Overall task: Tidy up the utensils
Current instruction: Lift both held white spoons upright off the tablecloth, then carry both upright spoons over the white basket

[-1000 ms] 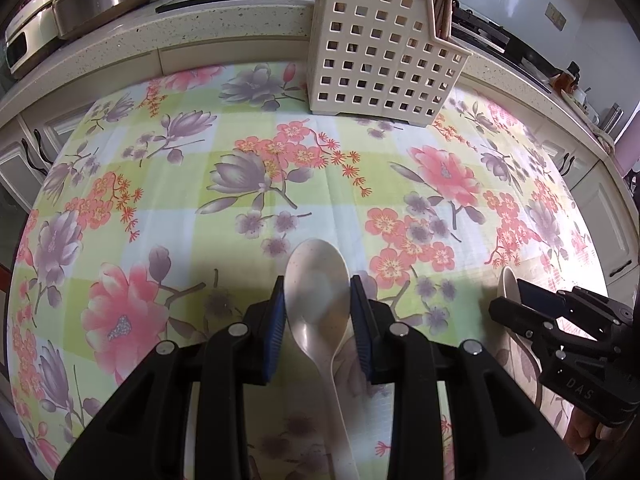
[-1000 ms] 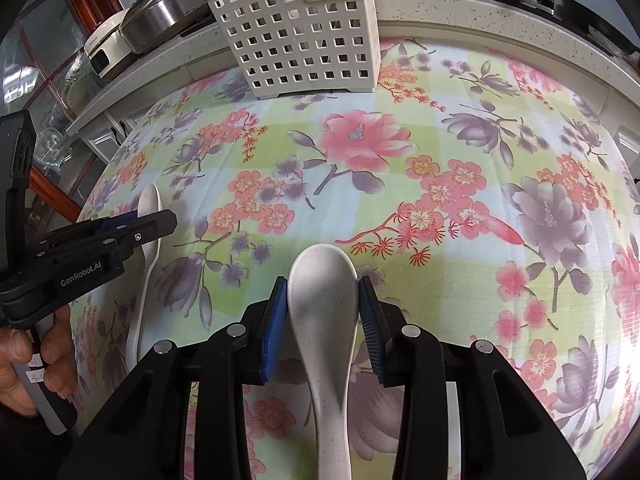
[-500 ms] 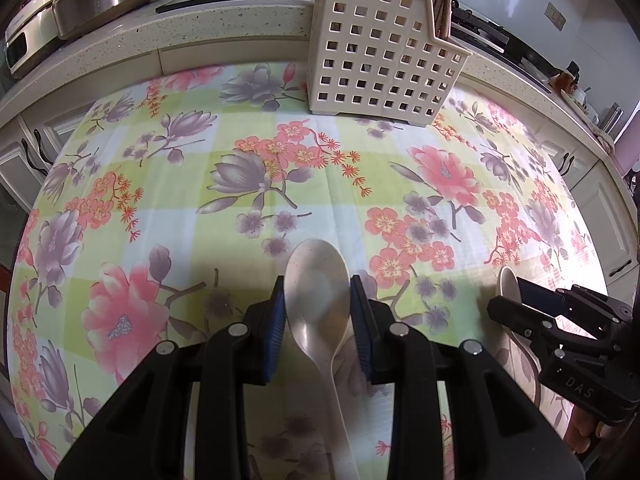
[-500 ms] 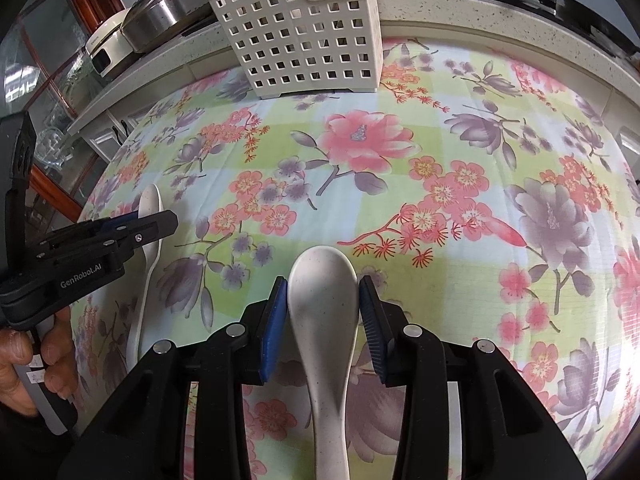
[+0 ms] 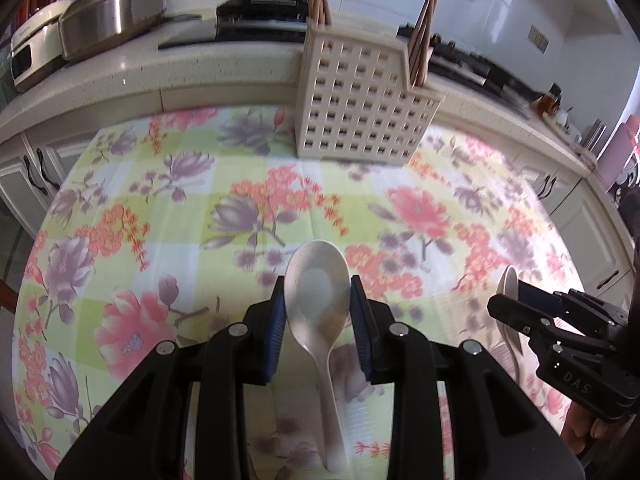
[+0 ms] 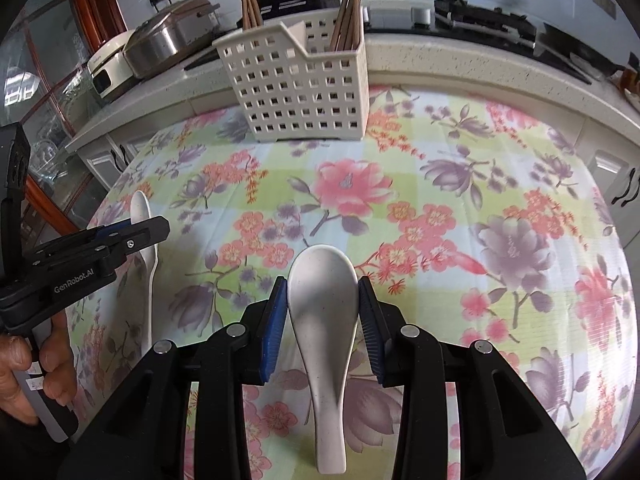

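Left wrist view shows "DAS" embossed on the black body of the right tongs (image 5: 516,294) at 4 o'clock, and the right wrist view shows "GenRobot.AI" printed in white on the left tongs (image 6: 154,226) at 9 o'clock; no other writing can be read. There are 2 spoons, 1 holder and 2 bundles of chopsticks. The left spoon (image 5: 316,292) is pale cream with faint speckles, its bowl facing up and showing a round shallow hollow, its thin handle running down to 6 o'clock; the left tongs (image 5: 316,312) pinch its bowl between 2 blue pads (image 5: 276,332). The right spoon (image 6: 323,304) is white, broader and thicker in the handle, with its smooth rounded surface toward the camera; the right tongs (image 6: 323,320) pinch its bowl between their own blue pads (image 6: 370,328). Each spoon sits at the centre of its own view, above the flowered tablecloth (image 6: 500,208) covering the worktop. At 12 o'clock in both views the cream lattice holder (image 5: 360,112) stands upright on the cloth at its far edge, well apart from both spoons. It has a taller section and a lower one, and 1 bundle of wooden chopsticks (image 6: 350,4) stands in each. A hand (image 6: 28,376) grips the left tongs' handle at 8 o'clock.
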`<state>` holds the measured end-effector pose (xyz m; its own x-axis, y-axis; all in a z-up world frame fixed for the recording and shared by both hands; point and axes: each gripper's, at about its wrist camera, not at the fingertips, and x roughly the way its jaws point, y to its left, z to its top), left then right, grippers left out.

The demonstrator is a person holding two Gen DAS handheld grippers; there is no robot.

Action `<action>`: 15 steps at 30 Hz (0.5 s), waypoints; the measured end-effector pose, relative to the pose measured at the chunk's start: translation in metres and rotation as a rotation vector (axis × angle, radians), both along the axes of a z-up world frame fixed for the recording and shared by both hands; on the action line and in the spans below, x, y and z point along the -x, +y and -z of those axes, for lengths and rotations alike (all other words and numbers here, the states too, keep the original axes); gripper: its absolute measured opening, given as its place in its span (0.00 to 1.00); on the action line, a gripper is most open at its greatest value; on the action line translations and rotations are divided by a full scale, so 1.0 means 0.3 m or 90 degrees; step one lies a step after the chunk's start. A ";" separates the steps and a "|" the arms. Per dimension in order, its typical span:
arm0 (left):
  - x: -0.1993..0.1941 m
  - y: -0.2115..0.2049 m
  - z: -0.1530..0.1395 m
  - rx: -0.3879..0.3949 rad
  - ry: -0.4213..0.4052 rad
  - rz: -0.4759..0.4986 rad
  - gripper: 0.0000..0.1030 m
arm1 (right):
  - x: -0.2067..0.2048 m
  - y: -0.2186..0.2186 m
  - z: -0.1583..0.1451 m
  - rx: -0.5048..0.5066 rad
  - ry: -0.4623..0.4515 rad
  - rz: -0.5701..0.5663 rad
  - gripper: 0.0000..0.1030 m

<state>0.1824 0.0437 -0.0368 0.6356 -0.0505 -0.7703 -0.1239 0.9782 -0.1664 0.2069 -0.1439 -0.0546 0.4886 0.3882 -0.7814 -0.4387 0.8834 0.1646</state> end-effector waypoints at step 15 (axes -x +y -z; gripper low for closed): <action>0.061 -0.002 -0.118 0.000 -0.059 0.002 0.28 | 0.058 -0.025 -0.122 -0.011 -0.067 0.010 0.34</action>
<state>0.1641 0.0431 -0.0014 0.7042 -0.0536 -0.7080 -0.1042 0.9785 -0.1778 0.1894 -0.1513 -0.0181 0.5733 0.3921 -0.7194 -0.4402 0.8880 0.1332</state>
